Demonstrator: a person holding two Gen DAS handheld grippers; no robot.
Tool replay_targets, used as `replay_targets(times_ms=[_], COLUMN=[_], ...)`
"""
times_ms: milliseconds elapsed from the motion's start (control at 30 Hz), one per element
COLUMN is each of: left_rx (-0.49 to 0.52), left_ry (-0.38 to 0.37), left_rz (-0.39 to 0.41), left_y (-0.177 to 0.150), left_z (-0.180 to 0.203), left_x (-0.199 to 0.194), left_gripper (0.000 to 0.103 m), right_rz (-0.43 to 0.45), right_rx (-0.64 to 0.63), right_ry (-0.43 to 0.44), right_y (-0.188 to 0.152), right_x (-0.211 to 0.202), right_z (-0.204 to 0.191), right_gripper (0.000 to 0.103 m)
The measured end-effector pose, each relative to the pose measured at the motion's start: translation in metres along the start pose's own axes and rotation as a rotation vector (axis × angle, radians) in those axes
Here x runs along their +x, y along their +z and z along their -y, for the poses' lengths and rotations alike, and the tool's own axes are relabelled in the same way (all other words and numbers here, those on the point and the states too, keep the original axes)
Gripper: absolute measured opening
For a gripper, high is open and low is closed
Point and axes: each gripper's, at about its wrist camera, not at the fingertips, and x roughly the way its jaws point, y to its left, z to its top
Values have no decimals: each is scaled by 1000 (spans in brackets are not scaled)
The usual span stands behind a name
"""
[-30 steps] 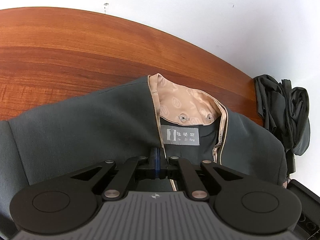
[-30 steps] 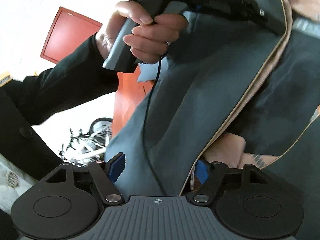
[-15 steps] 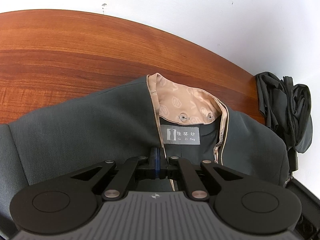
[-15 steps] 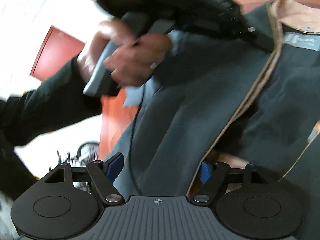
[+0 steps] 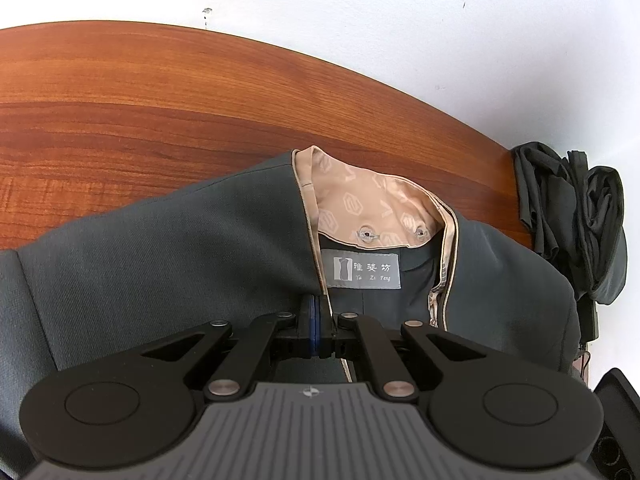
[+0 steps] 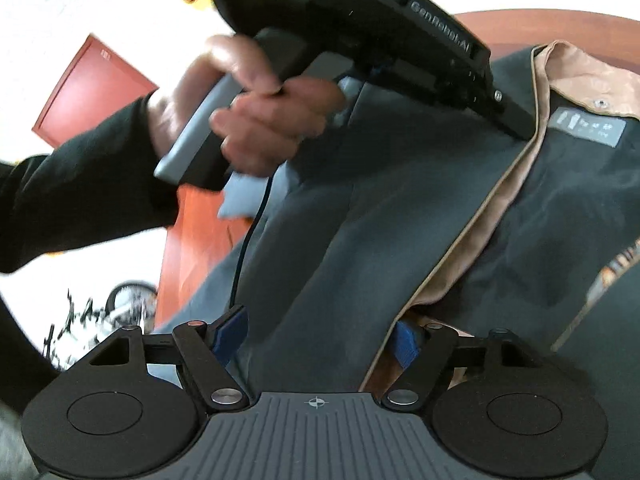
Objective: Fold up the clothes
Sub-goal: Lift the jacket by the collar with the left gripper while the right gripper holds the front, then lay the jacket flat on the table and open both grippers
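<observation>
- The dark grey jacket with tan patterned lining (image 5: pixel 168 264) lies spread on the reddish-brown wooden surface (image 5: pixel 120 100), collar toward the far edge, its front open so the lining and a grey woven neck label (image 5: pixel 366 270) show.
- The left gripper (image 5: pixel 316 326) has its blue-padded fingers (image 5: pixel 309 320) pressed together on the jacket's tan-piped front edge, just below the label.
- In the right wrist view the same gripper (image 6: pixel 520 130) reaches in from the upper left and meets that piped edge beside the label (image 6: pixel 586 128).
- A hand (image 6: pixel 256 120) in a black sleeve (image 6: pixel 72 200) grips its grey handle; a thin dark cable (image 6: pixel 248 248) hangs from it across the cloth.
- The right gripper (image 6: pixel 318 338) has its fingers (image 6: pixel 230 334) set wide apart, one on each side of the grey front panel. The pads do not press on it.
- A bundle of dark grey crumpled cloth (image 5: pixel 572 216) sits at the right end of the surface, apart from the jacket.
- A white wall (image 5: pixel 400 20) rises behind the surface.
- Past the surface's left edge stand a red door (image 6: pixel 88 92) and a blurred bicycle (image 6: pixel 100 312).
</observation>
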Motion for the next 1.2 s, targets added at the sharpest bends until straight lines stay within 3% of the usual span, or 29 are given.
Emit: replay_targets(times_ms=[133,400,533,600,800,900,1133,1200], left_rx=[19,31,29,33,50,44,42,42], left_ry=[15,31,40,48,72,73,78,77], left_rz=[-3,-9,-11,-9,-6,-7,-18,-18], left_y=[1,2,2,2,1,2,2,2], left_z=[3,6,8,9,13,13,14,14], left_x=[0,1,1,1,1,1,1,1], left_gripper=[5,5,5,5,5,5,5,5], right_rz=[40,-104,-164,-181,-69,-21,24,2], right_rx=[67,4,50,37,14,52,107,114], right_ry=[23,111,222,228,55,31,116,149], right_y=[4,-15,-18,-21,-18,-12,-10,-10], right_x=[15,12,5,0,-3,-3,9,14], right_z=[1,-21,-20,-22,-16,-8,-2,-5], right_gripper=[77,79,81,81,81,81,86,87])
